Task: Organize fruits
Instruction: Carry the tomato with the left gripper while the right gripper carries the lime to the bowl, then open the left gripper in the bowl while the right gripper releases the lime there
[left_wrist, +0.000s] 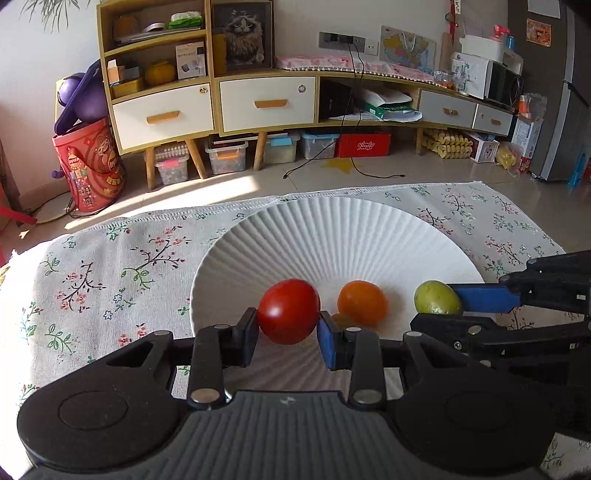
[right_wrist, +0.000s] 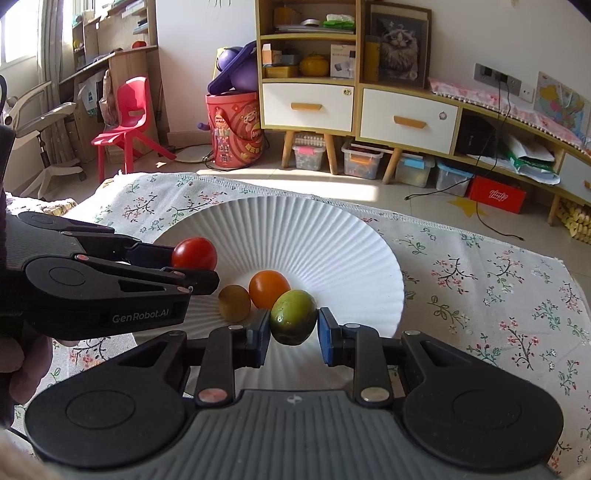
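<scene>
Red and green were the two fruits I carried: my left gripper (left_wrist: 288, 332) was clamped on the red tomato (left_wrist: 289, 311), my right gripper (right_wrist: 293, 338) on the green fruit (right_wrist: 293, 322). I held both above the white ribbed plate (right_wrist: 332, 236), beside the orange tomato (right_wrist: 269, 289) and brownish fruit (right_wrist: 234, 303) lying there, so all would gather together.

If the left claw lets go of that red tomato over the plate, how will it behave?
The red tomato looks round and glossy, so it would probably roll down the ribbed white plate toward the orange tomato. Its smooth skin may slip between the left claw pads; squeezing harder could bruise it.
</scene>
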